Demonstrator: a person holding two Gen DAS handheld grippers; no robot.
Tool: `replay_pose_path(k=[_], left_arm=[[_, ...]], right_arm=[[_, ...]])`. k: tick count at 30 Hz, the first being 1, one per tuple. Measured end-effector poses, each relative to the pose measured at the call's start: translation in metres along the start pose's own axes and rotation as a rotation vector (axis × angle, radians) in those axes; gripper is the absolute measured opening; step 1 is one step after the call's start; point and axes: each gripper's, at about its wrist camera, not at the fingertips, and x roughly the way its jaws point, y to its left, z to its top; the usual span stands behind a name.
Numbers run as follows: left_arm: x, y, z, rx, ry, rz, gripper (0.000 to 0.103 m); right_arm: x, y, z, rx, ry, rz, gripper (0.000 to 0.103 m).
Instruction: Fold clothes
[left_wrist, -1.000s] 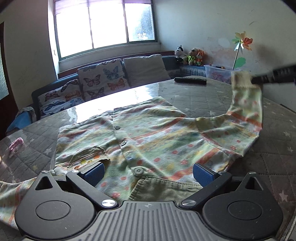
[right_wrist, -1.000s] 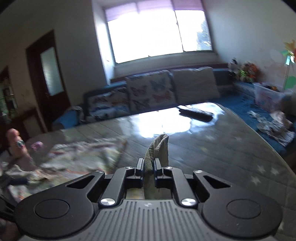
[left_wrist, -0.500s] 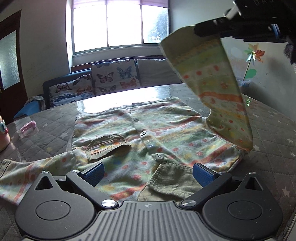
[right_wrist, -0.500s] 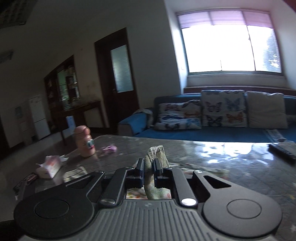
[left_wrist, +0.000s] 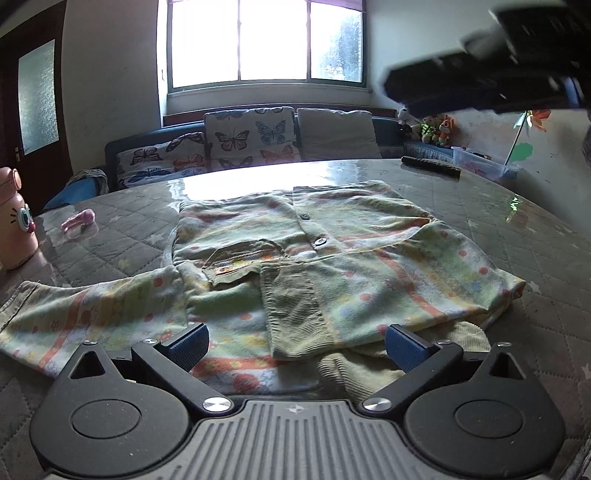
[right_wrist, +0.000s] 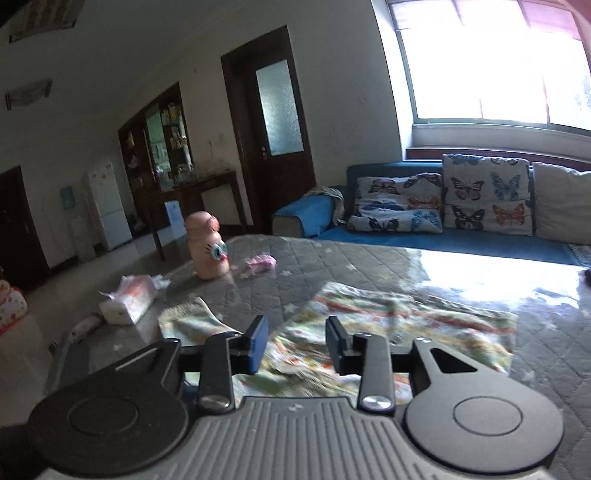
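1. The left gripper (left_wrist: 295, 345) is low at the near edge of the bench (left_wrist: 535, 236), and its blue pads stand wide apart with nothing between them; the shirt's collar lies under the gap.
2. The right gripper (right_wrist: 295, 345) is also open, its two blue pads parted and empty, above the shirt. In the left wrist view it is a dark blurred shape (left_wrist: 480, 74) at the upper right, above the bench.
3. The shirt (left_wrist: 332, 258) lies flat on the bench, collar side near the left gripper. It is a light green children's shirt with orange stripes and dots, buttons down the middle and a chest pocket.
4. The right sleeve (left_wrist: 424, 288) is folded across the front of the shirt, and its corduroy cuff (left_wrist: 295, 314) lies over the chest near the collar.
5. The left sleeve (left_wrist: 85, 314) is spread out flat to the side, not folded.
6. Farther to the left, a pink bottle (right_wrist: 207, 247) with a cartoon face stands on the bench, with a small pink object (right_wrist: 260, 263) beside it. A pack of tissues (right_wrist: 129, 300) lies nearer the bench edge.
7. At the far right part of the bench lies a dark remote control (left_wrist: 430, 166).
8. Behind the bench is a blue sofa (right_wrist: 388, 240) with butterfly cushions (left_wrist: 251, 136), under a bright window (left_wrist: 264, 40).
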Motion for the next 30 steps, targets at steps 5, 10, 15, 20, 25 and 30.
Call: replay_pose_path(k=[5, 10, 15, 20, 25, 30], left_arm=[[-0.006, 0.006, 0.001, -0.016, -0.013, 0.021, 0.103], [-0.008, 0.007, 0.007, -0.028, -0.03, 0.027, 0.091], [-0.008, 0.003, 0.016, -0.021, -0.045, 0.014, 0.078], [0.0, -0.003, 0.02, -0.003, -0.034, -0.008, 0.064], [0.011, -0.009, 0.022, 0.001, -0.015, -0.029, 0.052], [0.02, -0.008, 0.022, 0.006, -0.001, -0.032, 0.048]], right_arm=[[-0.004, -0.014, -0.019, -0.012, 0.063, -0.057, 0.036], [-0.002, -0.045, -0.065, 0.067, 0.171, -0.123, 0.036], [0.0, -0.065, -0.095, 0.134, 0.22, -0.161, 0.034], [-0.002, -0.068, -0.083, 0.112, 0.18, -0.171, 0.034], [0.026, -0.068, -0.059, 0.066, 0.132, -0.176, 0.034], [0.053, -0.078, -0.06, 0.052, 0.163, -0.225, 0.033]])
